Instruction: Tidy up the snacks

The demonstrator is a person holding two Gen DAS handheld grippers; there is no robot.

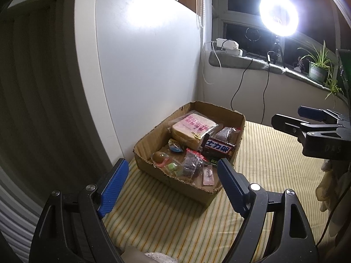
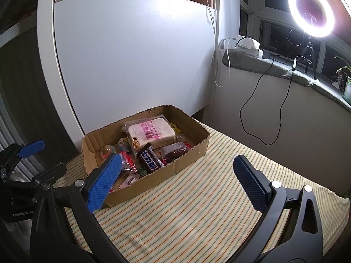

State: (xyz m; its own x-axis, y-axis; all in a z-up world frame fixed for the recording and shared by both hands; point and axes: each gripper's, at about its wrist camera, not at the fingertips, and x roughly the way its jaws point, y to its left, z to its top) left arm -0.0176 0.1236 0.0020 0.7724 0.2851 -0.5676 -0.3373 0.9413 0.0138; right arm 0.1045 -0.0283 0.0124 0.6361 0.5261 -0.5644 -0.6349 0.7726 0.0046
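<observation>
Cardboard box (image 1: pixel 190 176) sits ahead of and below both of your tools on the striped cloth (image 1: pixel 175 219), its long axis running away toward the white panel. Your left gripper (image 1: pixel 173 186) is nearer, its tips framing the near corner; your right gripper (image 2: pixel 175 182) stands off to the side. Both are wide open and hold nothing. Inside, from largest: one wrapped bread loaf (image 1: pixel 193 130), one dark cake (image 1: pixel 226 133), one chocolate bar (image 1: pixel 219 149), then several small sweets I can't count surely.
</observation>
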